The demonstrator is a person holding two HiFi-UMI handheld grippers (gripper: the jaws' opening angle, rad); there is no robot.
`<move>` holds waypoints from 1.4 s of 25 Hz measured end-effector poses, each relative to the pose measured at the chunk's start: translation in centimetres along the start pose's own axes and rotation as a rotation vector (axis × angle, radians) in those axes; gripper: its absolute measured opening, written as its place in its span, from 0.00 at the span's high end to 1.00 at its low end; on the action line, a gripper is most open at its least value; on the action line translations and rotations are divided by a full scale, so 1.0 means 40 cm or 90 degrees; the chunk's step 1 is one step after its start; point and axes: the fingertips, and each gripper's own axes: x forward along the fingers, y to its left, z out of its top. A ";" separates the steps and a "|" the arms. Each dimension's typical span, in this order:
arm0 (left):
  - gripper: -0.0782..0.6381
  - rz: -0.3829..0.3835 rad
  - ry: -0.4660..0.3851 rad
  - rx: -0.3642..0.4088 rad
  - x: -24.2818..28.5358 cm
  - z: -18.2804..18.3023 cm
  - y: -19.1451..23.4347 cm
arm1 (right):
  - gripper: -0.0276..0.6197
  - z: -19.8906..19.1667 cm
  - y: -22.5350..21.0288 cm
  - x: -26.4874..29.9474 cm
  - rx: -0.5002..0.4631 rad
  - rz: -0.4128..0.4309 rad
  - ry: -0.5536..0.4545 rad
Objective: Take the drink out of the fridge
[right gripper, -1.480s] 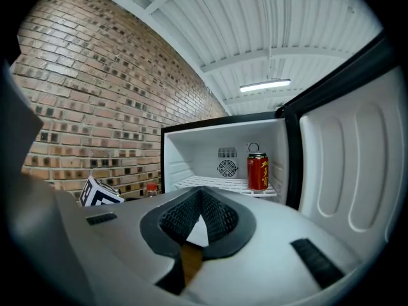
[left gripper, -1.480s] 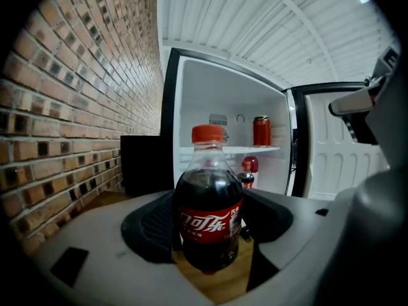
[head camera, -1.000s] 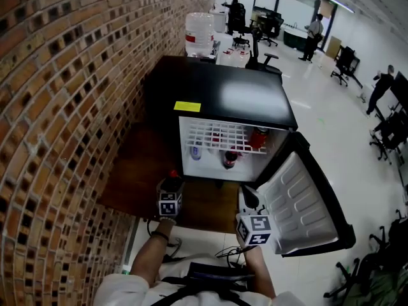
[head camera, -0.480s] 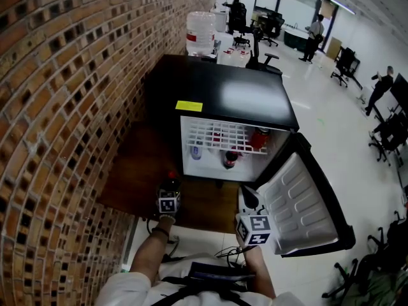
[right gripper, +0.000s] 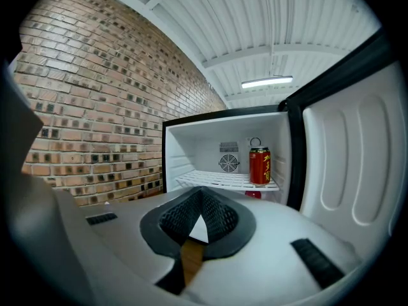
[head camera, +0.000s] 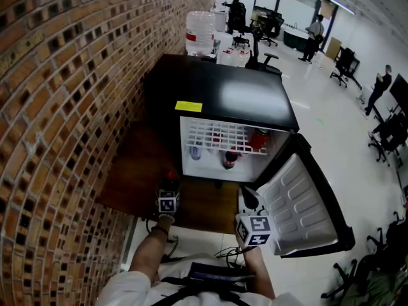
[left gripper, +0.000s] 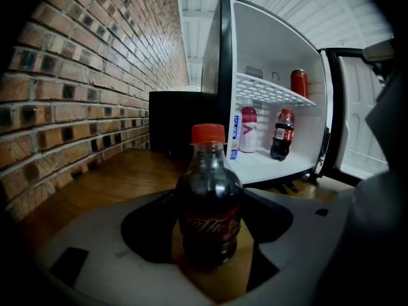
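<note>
**Left tool (left gripper: 210, 199) at a cola bottle (left gripper: 209, 190) before the open fridge (left gripper: 274, 50).**
The red-capped cola bottle stood upright on the wooden floor (left gripper: 108, 177), the tool's jaws closed against its sides. Behind, a red can (left gripper: 298, 83) sat on the fridge's wire shelf (left gripper: 268, 91), with a white bottle (left gripper: 247, 129) and a dark bottle (left gripper: 282, 134) below.

A dark cola bottle (left gripper: 209, 196) with a red cap is standing upright on the wooden floor (left gripper: 108, 177) just in front of the black mini fridge (head camera: 220, 94), whose white-lined door (head camera: 299, 203) is hanging wide open.
</note>
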 end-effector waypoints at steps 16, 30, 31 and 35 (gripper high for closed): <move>0.46 -0.023 -0.034 0.046 -0.037 -0.028 -0.025 | 0.94 -0.002 0.008 0.001 0.007 0.003 -0.001; 0.42 -0.044 -0.022 0.027 -0.041 -0.032 -0.027 | 0.94 -0.004 0.007 -0.008 0.006 0.003 -0.001; 0.36 -0.046 -0.018 0.025 -0.043 -0.033 -0.027 | 0.94 -0.004 0.008 -0.008 0.006 0.004 -0.001; 0.23 -0.058 -0.022 0.025 -0.062 -0.024 -0.031 | 0.94 -0.003 0.012 -0.007 0.007 0.007 -0.001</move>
